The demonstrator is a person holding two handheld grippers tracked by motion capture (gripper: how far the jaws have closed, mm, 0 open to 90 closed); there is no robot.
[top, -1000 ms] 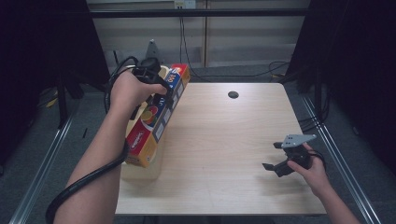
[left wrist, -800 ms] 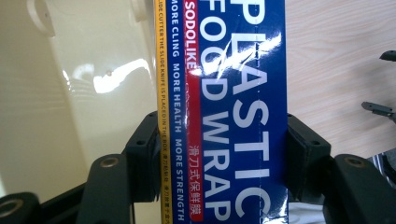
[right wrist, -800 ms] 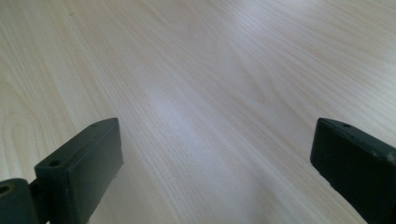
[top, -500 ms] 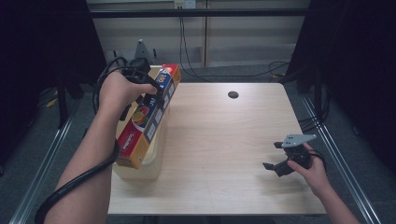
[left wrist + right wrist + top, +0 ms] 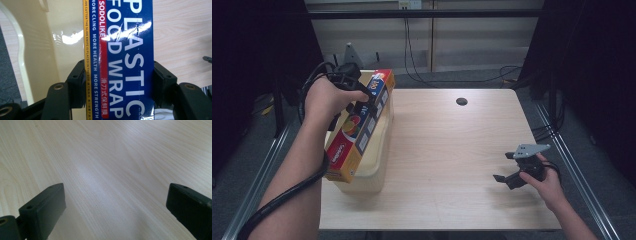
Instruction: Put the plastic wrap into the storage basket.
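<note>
A long plastic food wrap box (image 5: 359, 127), blue, yellow and red, is held tilted over a cream plastic bin (image 5: 382, 145) at the table's left edge. My left gripper (image 5: 362, 102) is shut on the box near its far end. In the left gripper view both black jaws press the sides of the box (image 5: 122, 62), with the cream bin (image 5: 62, 37) beneath it. My right gripper (image 5: 507, 172) rests open low over the table at the right, held by a hand. In the right gripper view its jaws stand wide apart over bare wood, the right gripper (image 5: 115, 207) holding nothing.
The light wooden table (image 5: 452, 150) has a round cable hole (image 5: 461, 101) near its far edge. Cables hang behind the table. Metal rails run along the floor on both sides. Bare wood lies between the bin and the right hand.
The left hand has carried the box leftward and toward me, so it now lies lower over the bin. The right gripper has stayed put.
</note>
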